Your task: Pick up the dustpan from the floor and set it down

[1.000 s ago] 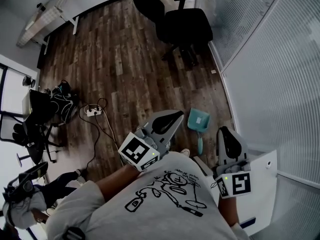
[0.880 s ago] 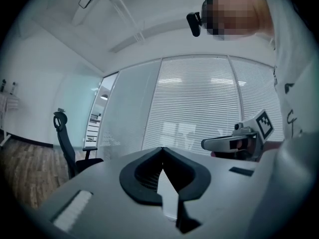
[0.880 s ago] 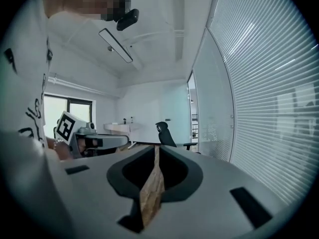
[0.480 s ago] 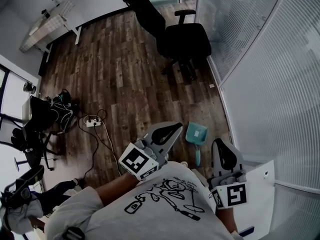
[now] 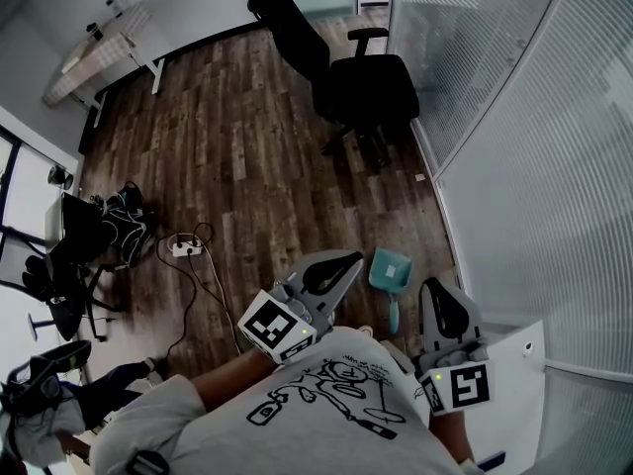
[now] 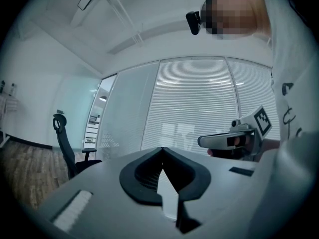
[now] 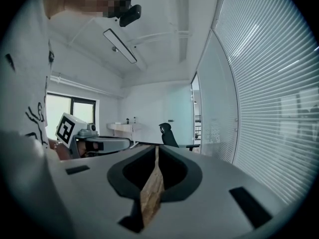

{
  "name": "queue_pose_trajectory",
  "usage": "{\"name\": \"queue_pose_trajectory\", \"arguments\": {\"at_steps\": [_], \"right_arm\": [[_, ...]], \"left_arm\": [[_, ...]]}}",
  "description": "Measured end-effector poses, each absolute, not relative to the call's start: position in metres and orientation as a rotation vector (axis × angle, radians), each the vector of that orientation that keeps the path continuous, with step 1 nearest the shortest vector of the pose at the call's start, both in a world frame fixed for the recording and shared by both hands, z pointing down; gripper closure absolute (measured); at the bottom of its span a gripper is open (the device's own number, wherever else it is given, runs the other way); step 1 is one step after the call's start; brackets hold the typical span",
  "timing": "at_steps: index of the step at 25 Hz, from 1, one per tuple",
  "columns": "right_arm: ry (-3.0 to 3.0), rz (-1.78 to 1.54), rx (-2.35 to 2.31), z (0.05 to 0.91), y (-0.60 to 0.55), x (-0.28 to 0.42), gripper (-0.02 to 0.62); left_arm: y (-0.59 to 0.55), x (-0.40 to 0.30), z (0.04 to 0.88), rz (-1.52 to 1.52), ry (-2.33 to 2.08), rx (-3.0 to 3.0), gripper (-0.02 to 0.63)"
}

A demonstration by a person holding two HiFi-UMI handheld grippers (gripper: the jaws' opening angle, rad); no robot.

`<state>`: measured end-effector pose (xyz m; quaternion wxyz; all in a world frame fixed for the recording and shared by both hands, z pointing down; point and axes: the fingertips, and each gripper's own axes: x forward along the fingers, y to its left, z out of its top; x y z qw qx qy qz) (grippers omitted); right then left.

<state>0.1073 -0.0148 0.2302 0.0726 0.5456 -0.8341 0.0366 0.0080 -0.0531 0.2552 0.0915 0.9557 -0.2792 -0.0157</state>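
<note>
left gripper and right gripper are both pinched together, empty. the dustpan lies on the floor between them, at 3 o'clock of the left tip and 10 o'clock of the right.

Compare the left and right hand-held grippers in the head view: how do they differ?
Pose: the left hand-held gripper slants toward the picture's upper right, toward the dustpan; the right hand-held gripper points almost straight up the picture.
Markers: the left marker cube shows turned like a diamond; the right marker cube sits nearly square.
Shared: both have jaws shut on nothing, and neither touches the dustpan.
</note>
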Motion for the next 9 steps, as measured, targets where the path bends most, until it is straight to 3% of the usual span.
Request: {"name": "queue_pose_trajectory", "arguments": {"at_steps": [9], "right_arm": [[-2.515, 0.109, 1.617, 0.230, -0.004, 0.087, 0.577]], "left_arm": [[-0.040, -0.009, 0.256, -0.043, -0.840, 2.840, 0.604]]}}
